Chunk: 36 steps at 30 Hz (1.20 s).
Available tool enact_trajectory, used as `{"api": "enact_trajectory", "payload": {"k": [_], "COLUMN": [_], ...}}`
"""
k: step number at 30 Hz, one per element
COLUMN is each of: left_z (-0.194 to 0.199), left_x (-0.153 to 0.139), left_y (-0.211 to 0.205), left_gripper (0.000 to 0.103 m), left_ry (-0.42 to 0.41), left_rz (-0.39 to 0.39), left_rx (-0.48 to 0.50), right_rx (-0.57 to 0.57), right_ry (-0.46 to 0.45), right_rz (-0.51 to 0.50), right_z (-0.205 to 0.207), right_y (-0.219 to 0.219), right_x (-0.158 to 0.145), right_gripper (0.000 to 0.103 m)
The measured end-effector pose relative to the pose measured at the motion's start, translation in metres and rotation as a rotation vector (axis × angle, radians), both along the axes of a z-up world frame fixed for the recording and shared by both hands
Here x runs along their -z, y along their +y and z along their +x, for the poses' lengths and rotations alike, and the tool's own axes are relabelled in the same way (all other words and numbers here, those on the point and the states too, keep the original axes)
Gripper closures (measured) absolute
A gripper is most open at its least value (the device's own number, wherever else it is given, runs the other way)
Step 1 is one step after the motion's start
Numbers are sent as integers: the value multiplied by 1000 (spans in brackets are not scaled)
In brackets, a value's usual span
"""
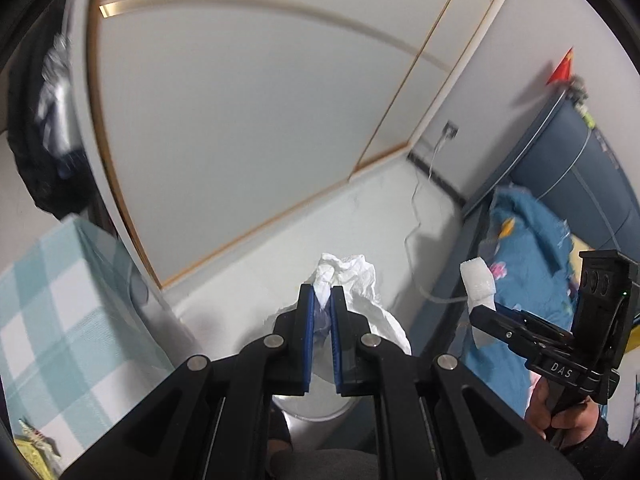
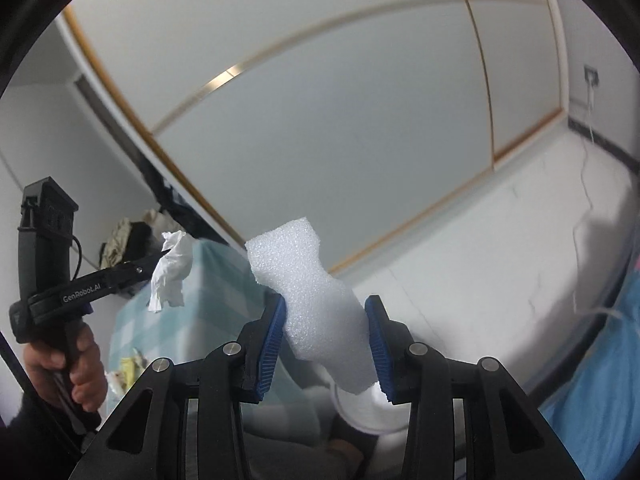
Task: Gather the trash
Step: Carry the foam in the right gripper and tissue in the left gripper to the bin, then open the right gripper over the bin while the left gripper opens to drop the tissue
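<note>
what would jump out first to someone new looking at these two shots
The white foam block, clamped in the right hand-held gripper, fills the middle of its camera's view. The left hand-held gripper pinches a crumpled white tissue just as centrally. Behind both runs a pale wardrobe door with gold trim.

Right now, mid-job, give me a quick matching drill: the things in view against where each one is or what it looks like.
Things:
1. crumpled tissue
2. foam piece
3. checked cloth
4. blue bedding

Descriptions:
A. pale teal and white squares
B. pinched in the left hand-held gripper
C. floral print, lying by the headboard
D. clamped in the right hand-held gripper

Pairs: 1-B, 2-D, 3-A, 4-C
</note>
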<state>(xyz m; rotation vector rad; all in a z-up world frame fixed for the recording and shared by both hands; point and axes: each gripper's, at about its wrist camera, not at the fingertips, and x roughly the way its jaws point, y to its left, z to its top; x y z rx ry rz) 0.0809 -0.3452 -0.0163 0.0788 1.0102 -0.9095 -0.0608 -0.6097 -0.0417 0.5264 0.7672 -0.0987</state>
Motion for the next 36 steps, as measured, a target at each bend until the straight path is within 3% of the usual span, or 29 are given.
{"api": "enact_trajectory", "payload": {"k": [9, 18, 24, 27, 30, 35, 36], "left_z": [7, 17, 20, 19, 18, 15, 14], "left_x": [82, 123, 146, 156, 163, 171, 173], "left_y": [-27, -50, -55, -59, -61, -67, -68], "left_gripper": [99, 99, 99, 99, 99, 99, 99], "left_ry": [196, 318, 375, 394, 419, 432, 429], "left_rz": [110, 171, 205, 225, 236, 264, 271], "left_rx": [32, 52, 49, 54, 58, 70, 75], "right_rx": [-4, -27, -34, -45, -50, -17, -3], "right_ry": [224, 389, 438, 461, 467, 456, 450], "right_rz": [84, 180, 184, 203, 200, 183, 178], "right_z": [36, 54, 60, 62, 60, 49, 48], "right_y": [-16, -13, -12, -14, -12, -19, -20], "right_x": [103, 188, 214, 220, 218, 208, 206], "right_gripper": [64, 62, 61, 55, 45, 42, 38]}}
